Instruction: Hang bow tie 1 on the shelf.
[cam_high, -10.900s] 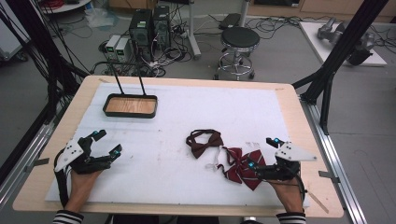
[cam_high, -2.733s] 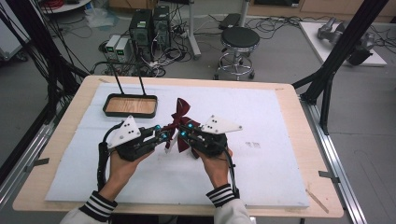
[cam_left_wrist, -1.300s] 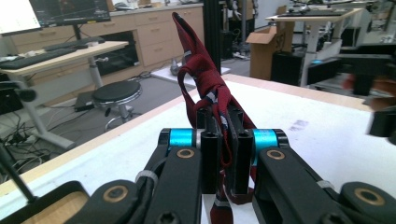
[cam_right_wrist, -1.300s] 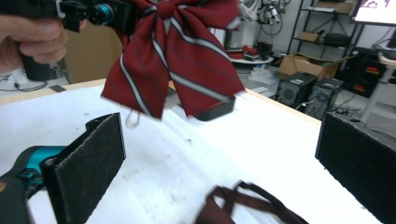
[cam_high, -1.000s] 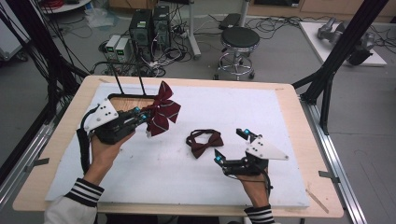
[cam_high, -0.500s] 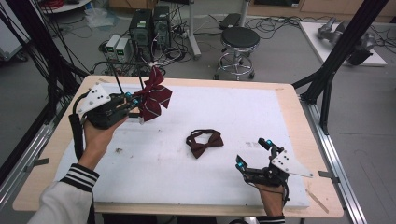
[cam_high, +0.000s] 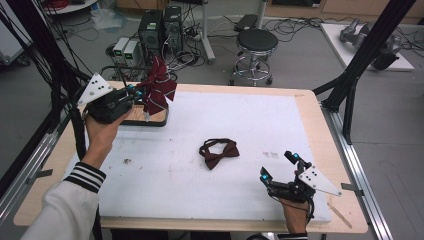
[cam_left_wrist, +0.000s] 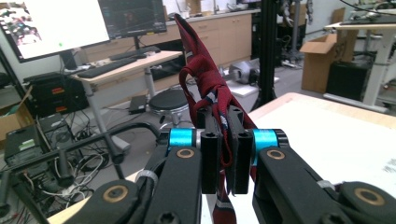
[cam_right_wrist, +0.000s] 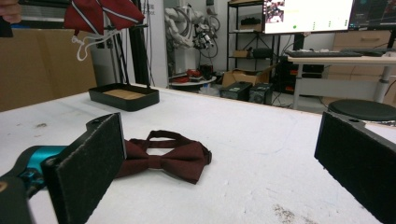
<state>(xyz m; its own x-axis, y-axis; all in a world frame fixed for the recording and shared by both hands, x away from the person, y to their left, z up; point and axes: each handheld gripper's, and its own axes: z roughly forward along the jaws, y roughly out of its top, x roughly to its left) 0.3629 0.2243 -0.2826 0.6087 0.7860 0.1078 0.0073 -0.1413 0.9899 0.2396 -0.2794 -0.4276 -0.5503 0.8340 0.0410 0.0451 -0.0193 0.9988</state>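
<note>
My left gripper (cam_high: 134, 93) is shut on a large dark-red striped bow (cam_high: 159, 91) and holds it in the air above the black tray (cam_high: 159, 121) at the table's back left. In the left gripper view the bow's fabric (cam_left_wrist: 201, 77) is pinched between the black pads (cam_left_wrist: 209, 156). A smaller plain maroon bow tie (cam_high: 218, 153) lies flat on the white mat near the middle. My right gripper (cam_high: 279, 167) rests low near the front right edge, open, with nothing between its jaws. The right gripper view looks across the mat at the bow tie (cam_right_wrist: 163, 160) beyond the gripper (cam_right_wrist: 219, 161).
The black tray (cam_right_wrist: 123, 99) has a wooden floor and a thin wire stand rising from it. A white mat (cam_high: 260, 125) covers most of the wooden table. A black stool (cam_high: 256, 42) and computer boxes stand on the floor behind the table.
My left gripper has carried the striped bow up and back to the left, over the tray. My right gripper has drawn back toward the front right edge and sunk lower.
</note>
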